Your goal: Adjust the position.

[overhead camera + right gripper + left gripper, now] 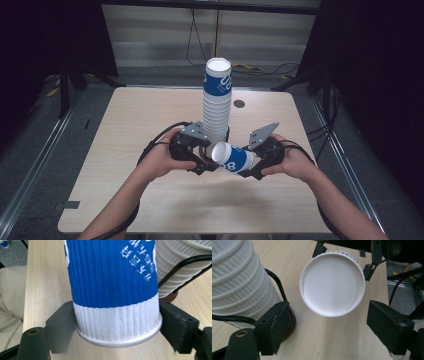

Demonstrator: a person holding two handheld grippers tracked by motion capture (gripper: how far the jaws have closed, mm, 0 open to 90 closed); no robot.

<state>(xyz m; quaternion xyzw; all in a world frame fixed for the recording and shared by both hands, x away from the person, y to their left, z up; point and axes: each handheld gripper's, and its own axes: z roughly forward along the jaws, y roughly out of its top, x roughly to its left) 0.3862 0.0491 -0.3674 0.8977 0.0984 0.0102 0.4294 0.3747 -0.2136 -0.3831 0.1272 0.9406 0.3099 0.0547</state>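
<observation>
A tall stack of white ribbed paper cups (218,100), topped by a blue-printed one, stands upside down mid-table. A single blue-and-white cup (232,158) lies level in the air in front of it. My right gripper (252,165) is shut on it; in the right gripper view the jaws of the right gripper (117,322) press the white band of the cup (112,285) just above the rim. My left gripper (206,162) faces the cup's closed end. In the left gripper view the white base (332,283) hangs ahead of the open left gripper (328,311), touching neither jaw.
The stack (237,282) stands close on the left jaw's side, on a dark round base (290,322), with a black cable (185,265) curving past it. A small dark disc (239,104) lies behind the stack. The light wooden table (140,115) has bare room left, right and near.
</observation>
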